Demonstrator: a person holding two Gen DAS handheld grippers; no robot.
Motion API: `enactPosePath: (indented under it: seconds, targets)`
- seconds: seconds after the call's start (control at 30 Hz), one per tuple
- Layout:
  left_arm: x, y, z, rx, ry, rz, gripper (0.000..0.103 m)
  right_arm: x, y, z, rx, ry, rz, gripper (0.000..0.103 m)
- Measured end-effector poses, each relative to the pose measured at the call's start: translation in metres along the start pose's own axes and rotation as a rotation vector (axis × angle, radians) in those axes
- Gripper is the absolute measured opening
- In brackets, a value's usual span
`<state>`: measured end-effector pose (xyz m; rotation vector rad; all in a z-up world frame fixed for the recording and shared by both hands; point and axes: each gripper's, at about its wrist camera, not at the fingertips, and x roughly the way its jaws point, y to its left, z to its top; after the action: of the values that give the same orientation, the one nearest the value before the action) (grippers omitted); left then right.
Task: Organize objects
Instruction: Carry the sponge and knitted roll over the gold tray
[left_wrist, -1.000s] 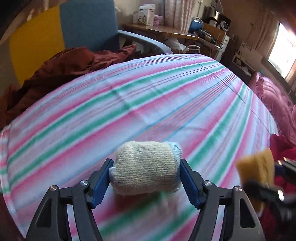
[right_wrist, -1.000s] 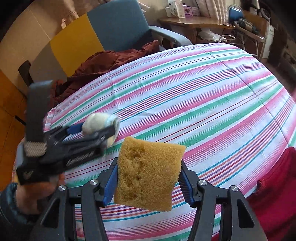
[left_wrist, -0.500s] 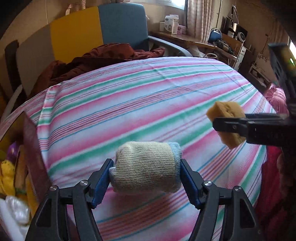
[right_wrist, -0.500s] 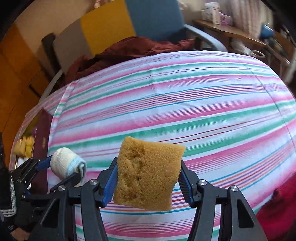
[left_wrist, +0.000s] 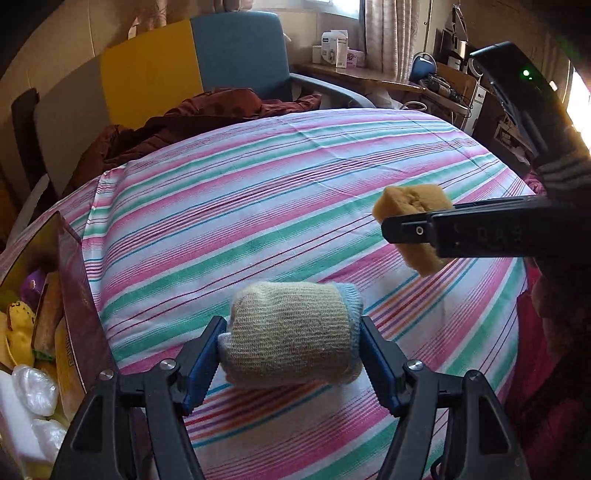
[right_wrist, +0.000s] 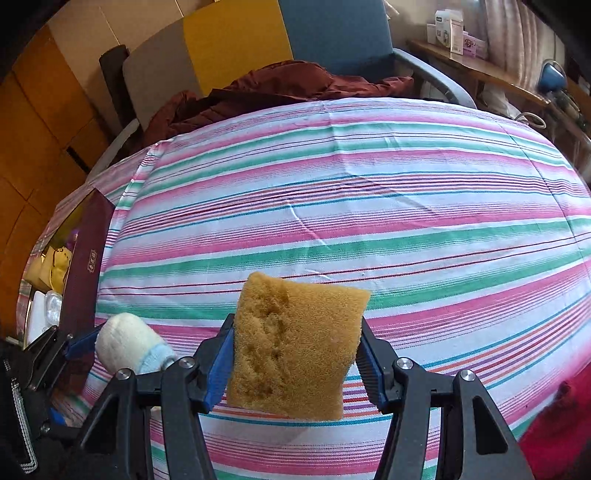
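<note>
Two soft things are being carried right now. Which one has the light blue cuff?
The rolled sock in the left gripper: knitted cream with a light blue cuff at one end. The sponge in the right gripper is plain yellow-brown foam.

Both grippers, carrying the rolled sock (left_wrist: 291, 332) and sponge (right_wrist: 295, 347), have swung left toward the box (left_wrist: 79, 295).

Your rolled sock (left_wrist: 291, 334), beige knit with a pale blue cuff, lies crosswise and is pinched at both ends, lifted clear of the striped bed. Your yellow-brown sponge (right_wrist: 297, 347), a pitted rectangular block, is clamped by its side edges, broad face to the right camera, tilted slightly, also off the bed.
</note>
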<state>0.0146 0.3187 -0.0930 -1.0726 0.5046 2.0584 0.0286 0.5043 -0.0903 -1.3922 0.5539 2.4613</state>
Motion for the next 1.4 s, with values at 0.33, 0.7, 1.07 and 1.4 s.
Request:
enactPosePath:
  seconds: [0.33, 0.7, 1.07, 1.4]
  targets:
    - [-0.025, -0.001, 0.001, 0.000, -0.049, 0.000, 0.072, 0.000, 0.007, -0.002, -0.011, -0.004, 0.010, 0.060]
    - [-0.051, 0.006, -0.005, -0.018, -0.088, 0.013, 0.072, 0.006, 0.017, -0.006, -0.043, 0.005, 0.016, 0.060]
    - [-0.077, 0.018, -0.011, -0.055, -0.122, 0.008, 0.072, 0.007, 0.028, -0.011, -0.083, -0.003, 0.039, 0.060]
    - [-0.126, 0.093, -0.033, -0.222, -0.197, 0.062, 0.072, 0.003, 0.053, -0.017, -0.131, -0.005, 0.084, 0.060]
